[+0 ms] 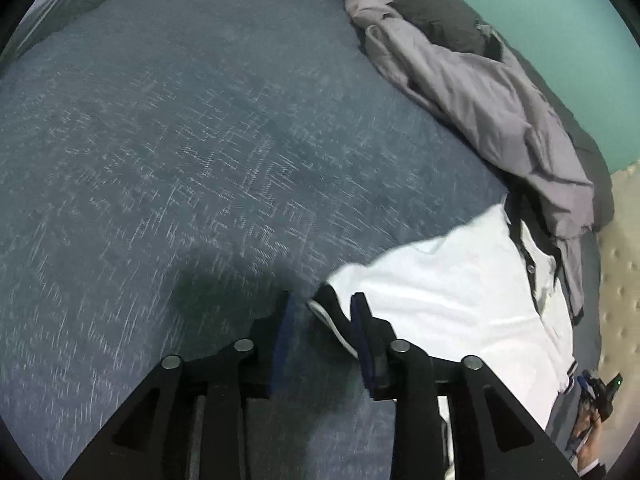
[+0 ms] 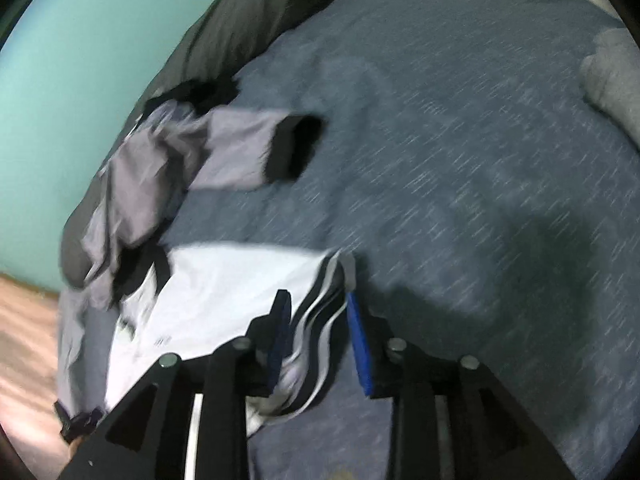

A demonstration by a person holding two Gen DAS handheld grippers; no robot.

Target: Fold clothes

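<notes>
A white shirt (image 1: 452, 292) with black-and-white striped trim lies on the blue-grey bed cover (image 1: 180, 140). My left gripper (image 1: 322, 298) stands open at the shirt's near corner. A striped cuff (image 1: 334, 322) lies loose between its blue pads and brushes the right one. In the right wrist view the same white shirt (image 2: 224, 288) lies to the left. My right gripper (image 2: 317, 295) is open too, and the striped hem (image 2: 316, 332) hangs slack in the gap between its pads. This view is blurred.
A crumpled lilac-grey garment (image 1: 480, 96) (image 2: 160, 168) lies beyond the shirt by a dark blanket (image 1: 420, 4) along the teal wall (image 1: 560, 20). A cream padded surface (image 1: 624, 280) borders the bed. A grey bundle (image 2: 612, 76) sits at the far right and wooden floor (image 2: 28, 320) at the left.
</notes>
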